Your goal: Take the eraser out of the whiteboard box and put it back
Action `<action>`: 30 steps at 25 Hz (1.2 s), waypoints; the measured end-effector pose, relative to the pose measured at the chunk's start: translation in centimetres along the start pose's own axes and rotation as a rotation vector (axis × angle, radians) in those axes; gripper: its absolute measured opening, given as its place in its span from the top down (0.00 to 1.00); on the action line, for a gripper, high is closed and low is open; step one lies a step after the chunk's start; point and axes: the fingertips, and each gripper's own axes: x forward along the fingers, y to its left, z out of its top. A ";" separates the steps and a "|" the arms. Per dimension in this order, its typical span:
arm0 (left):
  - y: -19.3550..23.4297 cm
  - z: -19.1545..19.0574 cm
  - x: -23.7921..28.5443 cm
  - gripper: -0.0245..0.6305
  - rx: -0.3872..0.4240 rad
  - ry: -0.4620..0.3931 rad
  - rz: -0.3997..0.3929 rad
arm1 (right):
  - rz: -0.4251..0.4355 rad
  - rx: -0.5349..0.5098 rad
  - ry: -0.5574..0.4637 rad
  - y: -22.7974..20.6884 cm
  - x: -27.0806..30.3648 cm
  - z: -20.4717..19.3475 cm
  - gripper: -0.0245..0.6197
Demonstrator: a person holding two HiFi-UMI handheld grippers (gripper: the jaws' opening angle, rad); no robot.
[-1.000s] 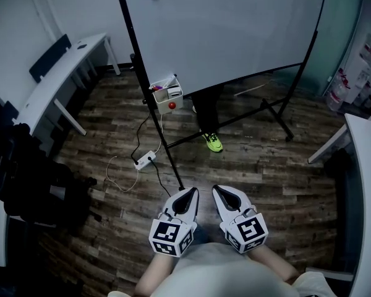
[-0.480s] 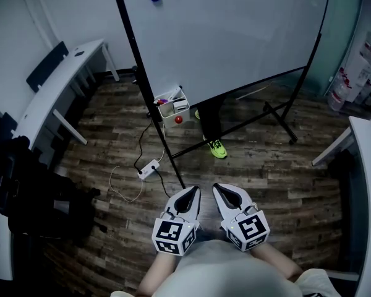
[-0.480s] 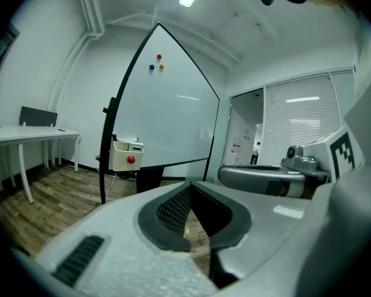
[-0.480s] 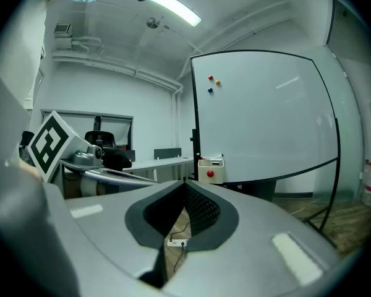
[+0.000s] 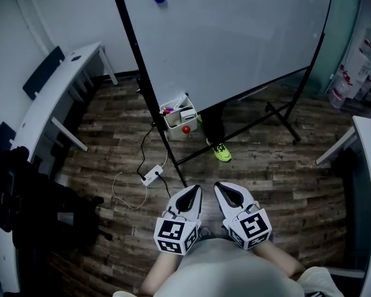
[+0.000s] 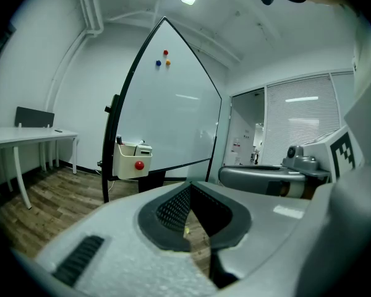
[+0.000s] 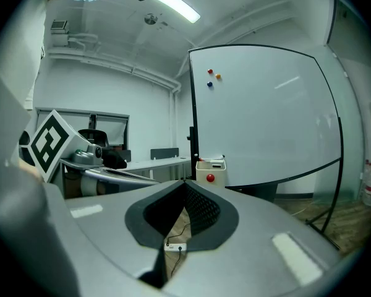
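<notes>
The left gripper [image 5: 187,192] and the right gripper [image 5: 224,187] sit side by side at the bottom centre of the head view; each has its jaws pressed together with nothing between them, and each gripper view shows only bare floor through the hollow behind the meeting tips. The small cream plastic box [image 5: 175,121] hangs at the lower left corner of the large white whiteboard [image 5: 235,30], above the grippers and well apart from them; a pale block with a dark strip [image 5: 188,114] stands in its top beside some pens, and I judge this to be the eraser, not yet touched.

Several things could go wrong from here; the black stand leg [image 5: 177,163] and the white power strip [image 5: 151,175] lie on the floor between the grippers and the box, so a careless approach could snag them; jaws that arrive closed would push the eraser deeper or knock the pens; a hard bump could shift the box; someone's lime-green shoe [image 5: 222,153] shows behind the board, so jolting the stand could disturb that person.
</notes>
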 end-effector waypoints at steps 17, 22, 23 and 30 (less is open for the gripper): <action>7.4 2.0 2.1 0.96 0.009 -0.017 0.000 | -0.014 -0.027 -0.008 -0.5 7.5 1.0 0.95; 8.5 2.4 2.3 0.96 0.000 -0.023 0.016 | -0.016 -0.038 -0.017 -0.9 8.3 1.7 0.95; 8.7 2.5 2.4 0.96 -0.002 -0.024 0.020 | -0.014 -0.039 -0.018 -0.9 8.4 1.8 0.95; 9.0 2.6 3.3 0.96 -0.012 -0.019 0.039 | 0.000 -0.043 -0.031 -2.1 9.5 1.9 0.95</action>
